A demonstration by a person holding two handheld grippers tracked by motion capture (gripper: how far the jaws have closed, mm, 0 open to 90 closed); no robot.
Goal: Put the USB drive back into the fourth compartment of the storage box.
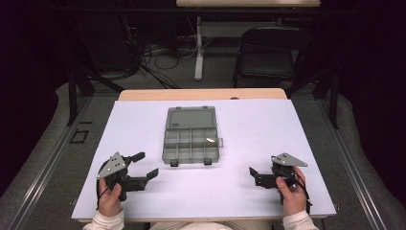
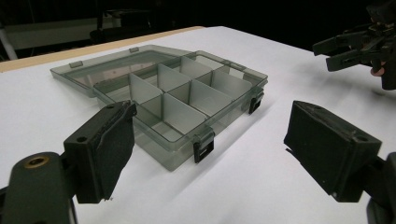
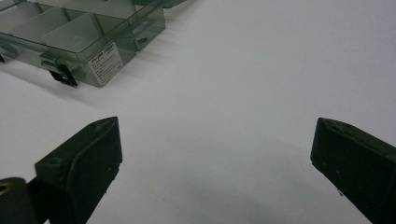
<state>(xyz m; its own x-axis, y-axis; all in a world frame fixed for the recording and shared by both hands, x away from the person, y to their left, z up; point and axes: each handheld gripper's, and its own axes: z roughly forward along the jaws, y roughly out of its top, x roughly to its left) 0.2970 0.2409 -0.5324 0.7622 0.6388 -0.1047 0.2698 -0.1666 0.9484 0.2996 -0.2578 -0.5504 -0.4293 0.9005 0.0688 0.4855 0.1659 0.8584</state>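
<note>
Two handheld grippers on the white table point(image 1: 249, 191), both empty. Left gripper point(image 1: 145, 166) sits near the table's front-left, jaws spread wide, aimed at the organizer box; in the left gripper view point(image 2: 205, 154) both black pads frame the box's front corner with bare table between them. Right gripper point(image 1: 253, 174) sits front-right, jaws pointing left toward centre; in the right gripper view point(image 3: 215, 158) its jaws are also wide apart, nothing between them but tabletop. Right gripper also shows far off in the left gripper view point(image 2: 348, 49).

Translucent grey compartment organizer box point(image 1: 190, 141) lies mid-table, well apart from both grippers, lid point(image 1: 190, 118) swung fully open and flat on the table behind it. Dividers point(image 2: 180, 88) split the tray into small cells. Two black latches point(image 2: 204, 148) hang on the front wall. One small light item point(image 1: 209, 140) sits in a right-side cell; too small to identify.

White sticker label point(image 3: 105, 63) on the box's side wall near a corner, printed text too fine to read. No brand legible.

A hand point(image 1: 111, 199) holds the left gripper, another hand point(image 1: 291, 194) the right; light sleeves at the bottom edge. Black chair point(image 1: 268, 52) and floor cables point(image 1: 158, 57) beyond the table.
</note>
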